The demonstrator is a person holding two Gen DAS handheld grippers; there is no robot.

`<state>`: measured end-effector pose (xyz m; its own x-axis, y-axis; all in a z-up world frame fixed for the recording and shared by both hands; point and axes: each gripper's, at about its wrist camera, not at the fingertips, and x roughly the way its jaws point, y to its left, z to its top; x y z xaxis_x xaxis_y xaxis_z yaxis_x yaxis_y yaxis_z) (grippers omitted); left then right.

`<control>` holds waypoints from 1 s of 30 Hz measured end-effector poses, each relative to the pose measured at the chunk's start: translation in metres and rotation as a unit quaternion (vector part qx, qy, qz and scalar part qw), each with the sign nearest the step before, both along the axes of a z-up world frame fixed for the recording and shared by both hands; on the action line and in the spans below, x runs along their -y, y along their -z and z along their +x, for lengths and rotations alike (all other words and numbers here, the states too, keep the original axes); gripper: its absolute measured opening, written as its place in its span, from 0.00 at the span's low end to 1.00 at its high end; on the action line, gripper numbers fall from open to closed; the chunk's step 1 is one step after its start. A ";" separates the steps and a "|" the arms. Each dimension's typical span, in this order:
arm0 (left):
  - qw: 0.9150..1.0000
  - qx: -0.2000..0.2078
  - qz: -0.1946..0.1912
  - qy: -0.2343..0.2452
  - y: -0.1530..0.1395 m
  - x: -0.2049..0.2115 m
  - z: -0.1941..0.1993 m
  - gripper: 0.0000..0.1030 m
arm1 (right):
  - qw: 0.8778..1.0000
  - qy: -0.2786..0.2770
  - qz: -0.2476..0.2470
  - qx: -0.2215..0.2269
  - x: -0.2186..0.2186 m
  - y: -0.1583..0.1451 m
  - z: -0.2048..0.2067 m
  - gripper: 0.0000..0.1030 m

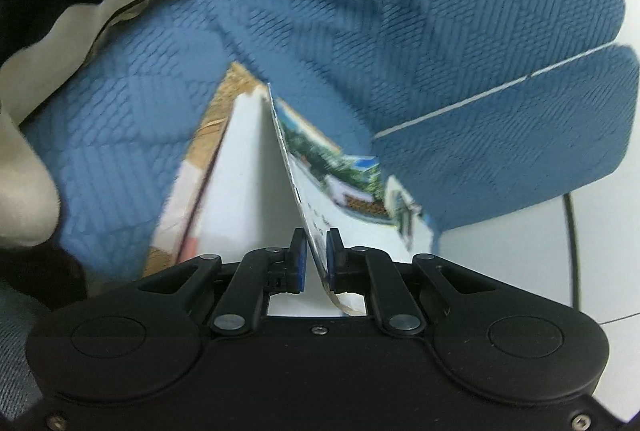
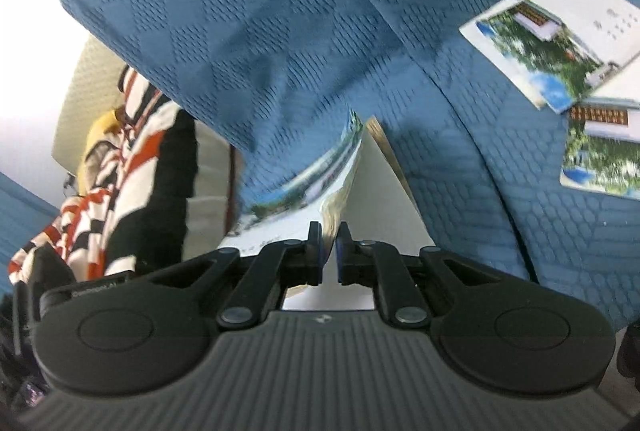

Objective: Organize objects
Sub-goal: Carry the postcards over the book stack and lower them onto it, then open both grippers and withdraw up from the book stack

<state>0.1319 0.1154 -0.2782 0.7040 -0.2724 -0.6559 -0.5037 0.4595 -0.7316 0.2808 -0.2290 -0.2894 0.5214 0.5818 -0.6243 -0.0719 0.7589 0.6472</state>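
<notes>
- The left gripper has its fingers clamped on the near edge of a booklet cover, a thin printed sheet showing trees and a white building, which runs edge-on away from the gripper.
- The right gripper has its fingers drawn nearly together on the near edge of what looks like the same booklet; the leaf passes between the pads, though I cannot tell how firmly it is pinched.
- In both wrist views the booklet's long axis points straight ahead, so each gripper meets it at its near end, and neither looks clearly nearer.
- Between the lifted cover and the rest, a white inner page opens in a wedge.
- Behind it lies a blue quilted cushion on what seems a sofa; the booklet leans on or just above it.
- Far right in the right wrist view, two more booklets overlap on the blue fabric, well apart from the held one.
- No container shows; I judge the held booklet belongs with that pair.
- A red, white and black striped cloth lies to the left.
</notes>
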 end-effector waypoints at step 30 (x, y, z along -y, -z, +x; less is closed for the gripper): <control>0.993 0.000 0.109 0.032 -0.036 0.023 -0.015 0.65 | 0.998 -0.020 -0.051 0.003 0.002 0.015 -0.015 0.68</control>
